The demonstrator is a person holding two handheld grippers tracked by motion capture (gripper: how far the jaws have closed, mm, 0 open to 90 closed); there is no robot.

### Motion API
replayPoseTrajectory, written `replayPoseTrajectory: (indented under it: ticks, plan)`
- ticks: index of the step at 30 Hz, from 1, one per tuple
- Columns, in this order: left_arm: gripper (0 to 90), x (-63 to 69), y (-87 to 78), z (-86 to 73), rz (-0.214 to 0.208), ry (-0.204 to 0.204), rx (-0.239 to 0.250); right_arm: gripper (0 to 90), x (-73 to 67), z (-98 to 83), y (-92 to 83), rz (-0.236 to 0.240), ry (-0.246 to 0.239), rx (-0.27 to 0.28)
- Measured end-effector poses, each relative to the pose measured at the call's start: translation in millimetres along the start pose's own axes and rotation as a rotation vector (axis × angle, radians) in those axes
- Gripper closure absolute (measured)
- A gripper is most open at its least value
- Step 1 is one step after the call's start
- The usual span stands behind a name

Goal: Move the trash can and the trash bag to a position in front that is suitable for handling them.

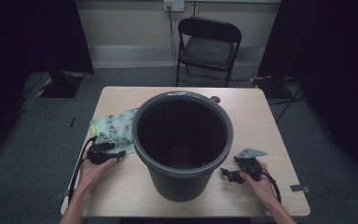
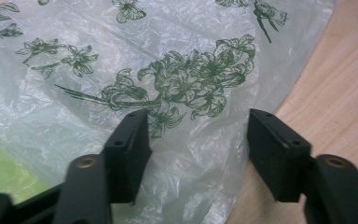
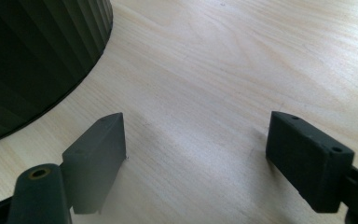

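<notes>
Here the left gripper [image 2: 198, 140] hangs low over a thin plastic bag [image 2: 135, 79], its jaws spread wide with nothing between them but the printed film below; the bag, clear with green flower prints, lies flat on the table [image 1: 256, 116] at the bin's left, one edge running under the bin's rim in the high view; the right gripper [image 3: 196, 154] also stands apart and empty, jaws wide over bare wood, with the ribbed wall of the bin [image 3: 37, 60] just beside its left jaw; in the high view both grippers sit in the person's hands on either side of the dark round bin [image 1: 182, 140], which stands upright mid-table; beyond the table a black folding chair [image 1: 208, 46] faces it, on grey carpet.
</notes>
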State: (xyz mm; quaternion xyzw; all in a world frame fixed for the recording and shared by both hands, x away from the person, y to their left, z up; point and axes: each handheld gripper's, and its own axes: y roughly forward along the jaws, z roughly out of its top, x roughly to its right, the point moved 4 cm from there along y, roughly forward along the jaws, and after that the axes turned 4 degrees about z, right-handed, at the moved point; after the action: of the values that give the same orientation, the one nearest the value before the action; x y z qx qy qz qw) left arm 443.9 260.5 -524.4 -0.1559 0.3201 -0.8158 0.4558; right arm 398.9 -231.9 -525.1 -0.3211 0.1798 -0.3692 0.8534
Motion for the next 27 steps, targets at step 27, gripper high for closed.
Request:
replayPoseTrajectory:
  ticks: [27]
  plan:
    - [85.5, 80.0, -28.5, -10.9, -0.335, 0.155, -0.059, 18.2, -1.7, -1.8, 0.9, -0.013, -0.018, 0.015]
